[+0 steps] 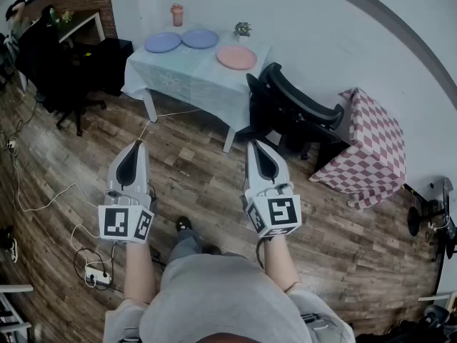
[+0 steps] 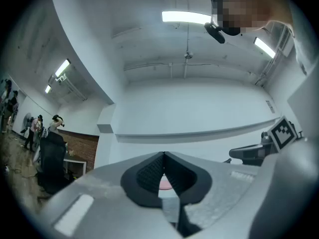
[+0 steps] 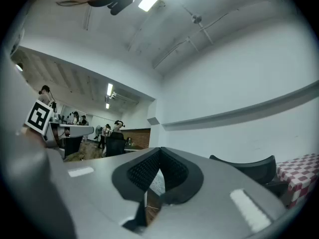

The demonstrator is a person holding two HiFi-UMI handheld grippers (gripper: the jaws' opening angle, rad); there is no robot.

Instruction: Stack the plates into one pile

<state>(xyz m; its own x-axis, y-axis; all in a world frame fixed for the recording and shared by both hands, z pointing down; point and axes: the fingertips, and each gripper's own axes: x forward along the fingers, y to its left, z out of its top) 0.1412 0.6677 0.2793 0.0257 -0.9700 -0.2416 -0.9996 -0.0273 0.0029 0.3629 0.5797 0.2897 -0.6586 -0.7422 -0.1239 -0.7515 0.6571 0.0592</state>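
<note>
Currently left gripper (image 1: 136, 147) and right gripper (image 1: 254, 148) are both fully closed and empty, well apart from the table (image 1: 187, 81). Left blue plate (image 1: 163, 43), middle blue plate (image 1: 199, 38) and pink plate (image 1: 236, 57) lie unstacked on it.

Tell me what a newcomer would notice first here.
The left claw and right claw, both shut and empty, jut over the wood floor up front. Beyond them a table holds three unstacked plates: a purple plate, a blue plate and a pink plate. A checkered cloth stands out at the right.
</note>
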